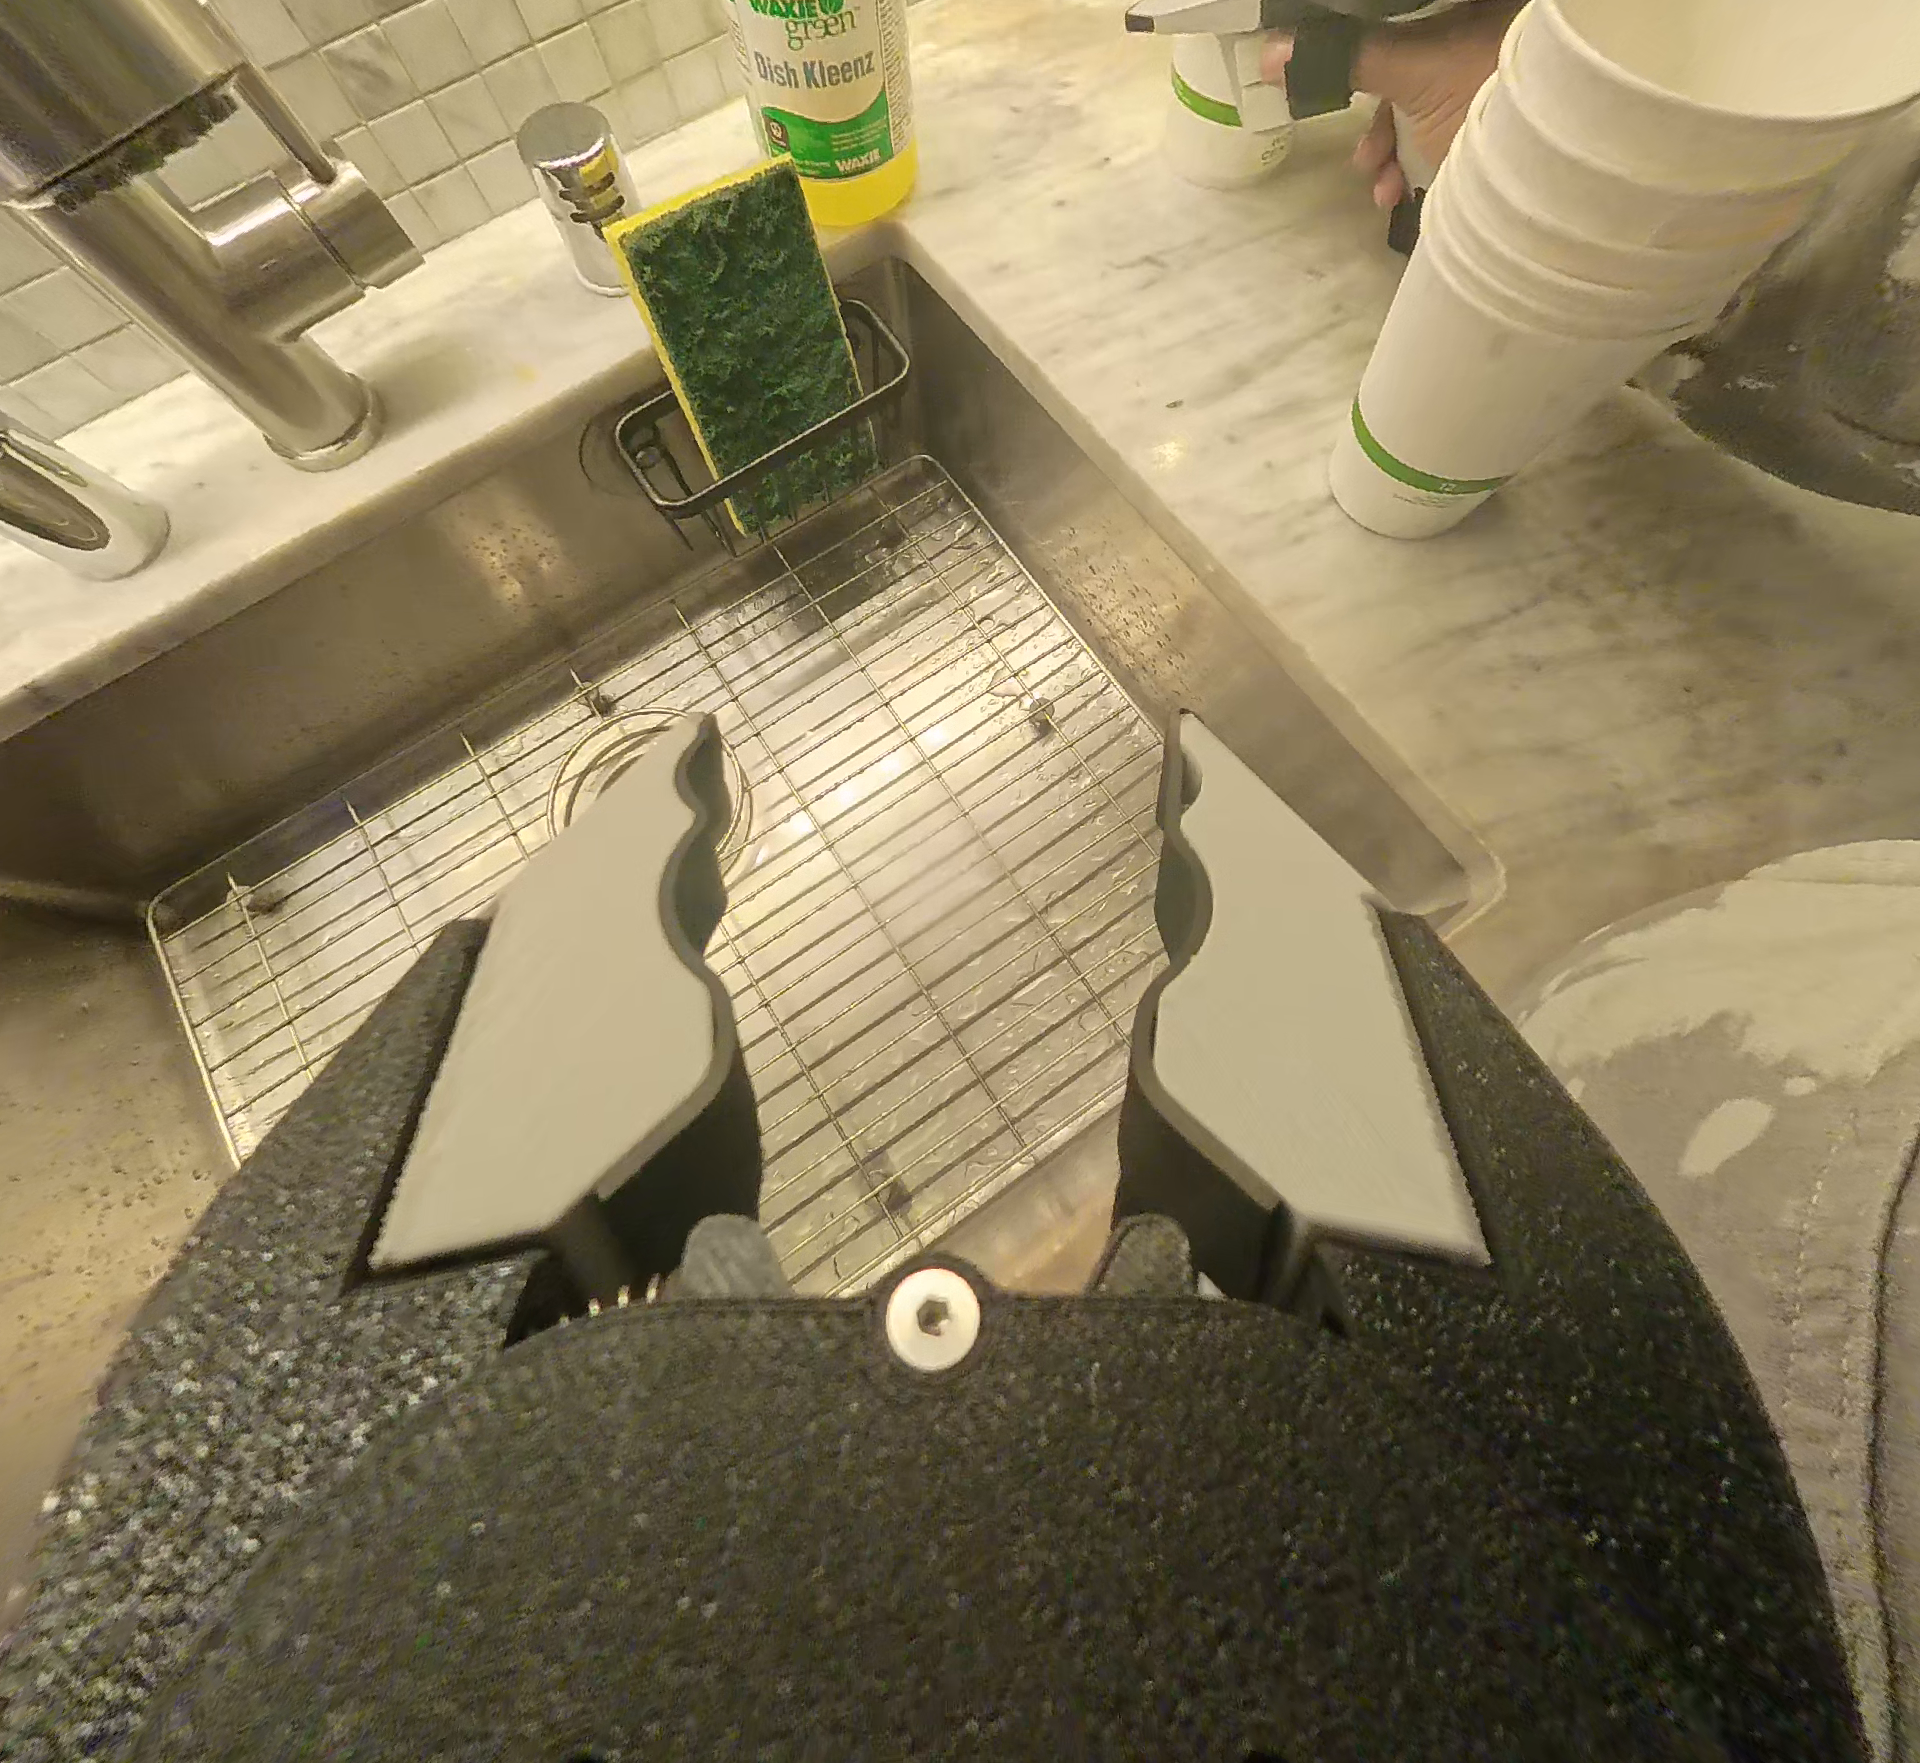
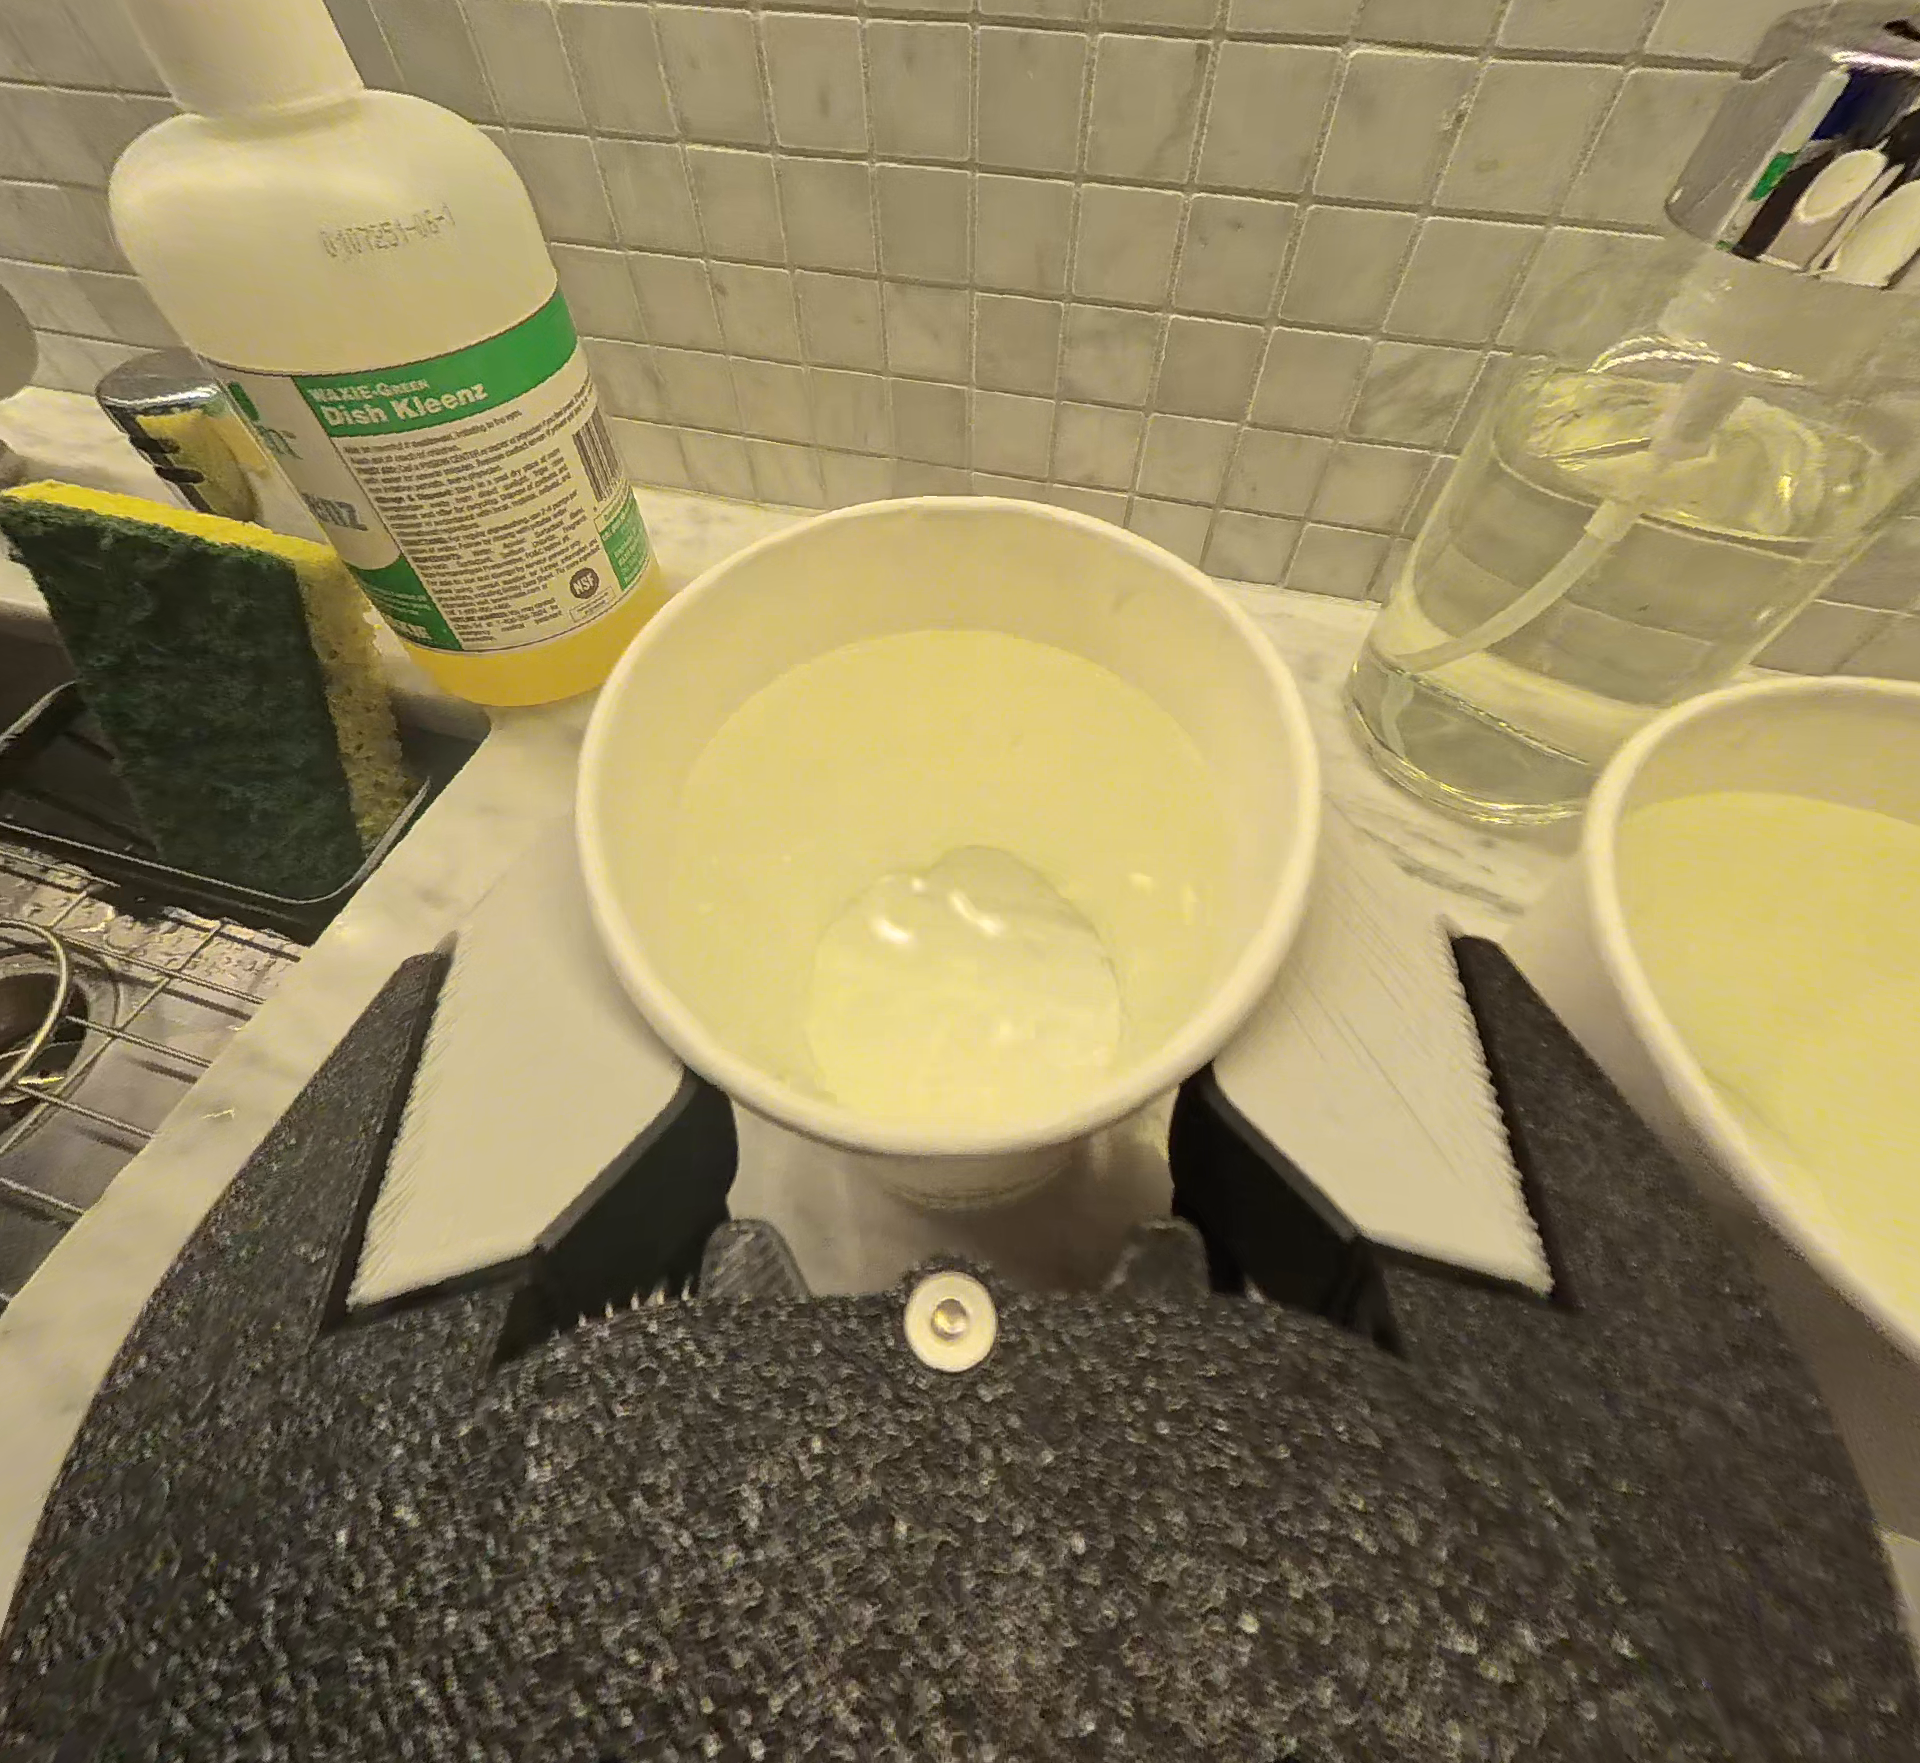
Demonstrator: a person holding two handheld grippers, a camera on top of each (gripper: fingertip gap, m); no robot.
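1. Left gripper [image 1: 940, 747]. Hangs over the sink [image 1: 312, 633], above the wet wire grid [image 1: 935, 882] on the sink floor. Jaws wide apart, with nothing between them; touches nothing.
2. Right gripper [image 2: 948, 934]. Sits over the marble counter [image 1: 1351, 674] beyond the sink's right rim, held by a hand [image 1: 1423, 103]. Jaws wide apart, one finger on each side of a white paper cup [image 2: 644, 778]. Shows clear counter between the finger roots and the cup base; hides any contact farther forward under the cup rim.
3. Paper cup. Stands upright on the counter, just past the sink's far right corner. Contains a pale creamy liquid [image 2: 956, 965] low in the bottom.
4. Second paper cup [image 2: 1621, 778]. Stands farther from the sink, just beside the right finger.
5. Around the sink:
   - dish soap bottle [image 2: 364, 311], at the far right corner of the sink;
   - green-and-yellow sponge [image 2: 197, 674], upright in a black wire caddy [image 1: 665, 456] on the sink's back wall;
   - faucet [image 1: 208, 207], behind the sink at left;
   - clear glass pump dispenser [image 2: 1610, 591], against the tiles, beyond both cups;
   - stack of paper cups [image 1: 1507, 311], on the counter right of the sink, leaning.
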